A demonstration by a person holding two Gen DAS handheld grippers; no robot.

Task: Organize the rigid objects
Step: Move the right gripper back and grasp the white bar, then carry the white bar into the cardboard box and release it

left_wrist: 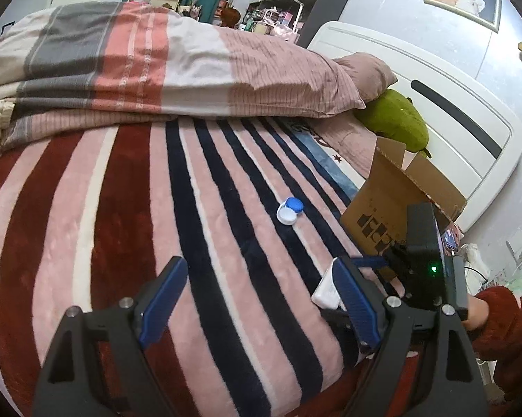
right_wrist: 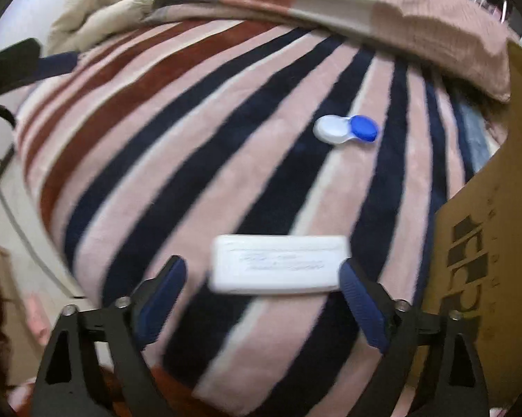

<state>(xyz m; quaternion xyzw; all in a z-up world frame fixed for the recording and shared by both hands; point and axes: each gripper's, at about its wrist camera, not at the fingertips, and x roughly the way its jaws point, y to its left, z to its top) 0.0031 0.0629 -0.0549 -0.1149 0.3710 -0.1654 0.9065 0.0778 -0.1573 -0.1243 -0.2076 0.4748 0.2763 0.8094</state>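
One white case (right_wrist: 278,264), one blue-white lens case (right_wrist: 346,130), one cardboard box (right_wrist: 497,208) on striped blanket (right_wrist: 191,173). Right gripper (right_wrist: 262,279) spread wide, white case btwn tips, lower center. Left gripper (left_wrist: 261,283) spread, empty; lens case at center frame.

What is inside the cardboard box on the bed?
Nothing can be confirmed. The cardboard box stands with flaps open, but both views show only its outer walls and flap edges; the interior is hidden. The white case and contact lens case lie outside, on the blanket.

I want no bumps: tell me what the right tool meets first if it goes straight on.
The white box, lying between the open right tool's fingers. Beyond it lies the lens case. Depth is unclear through the blur.
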